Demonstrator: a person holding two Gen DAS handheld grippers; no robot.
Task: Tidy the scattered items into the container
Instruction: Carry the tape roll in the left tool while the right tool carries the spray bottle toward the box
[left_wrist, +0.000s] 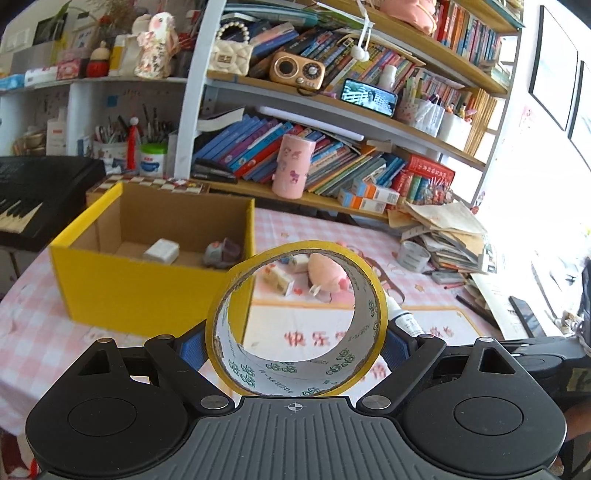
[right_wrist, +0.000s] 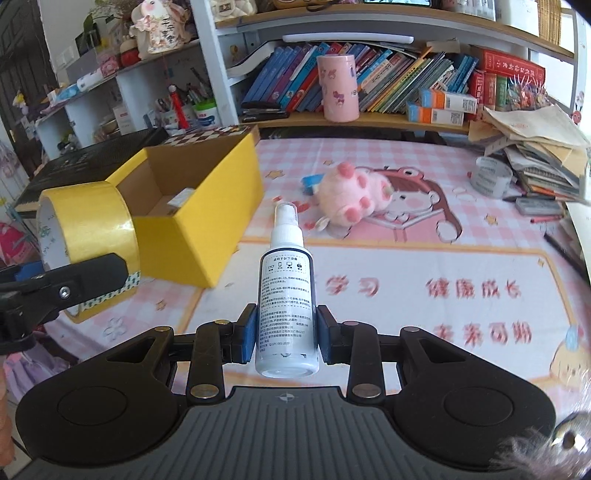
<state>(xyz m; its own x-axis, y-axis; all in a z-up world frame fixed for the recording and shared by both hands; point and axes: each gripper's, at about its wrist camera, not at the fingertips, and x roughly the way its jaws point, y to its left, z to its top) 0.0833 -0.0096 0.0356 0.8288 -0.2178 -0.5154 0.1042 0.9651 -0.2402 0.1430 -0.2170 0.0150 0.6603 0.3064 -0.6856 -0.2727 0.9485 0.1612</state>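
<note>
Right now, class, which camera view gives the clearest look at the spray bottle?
The right wrist view: the spray bottle stands whole and centred in the right tool, label readable. The left wrist view shows only a sliver of it behind the yellow tape roll.

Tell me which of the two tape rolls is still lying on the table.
The grey-white tape roll beside the paper pile lies on the pink tablecloth; the yellow tape roll is held in the left gripper.
</note>
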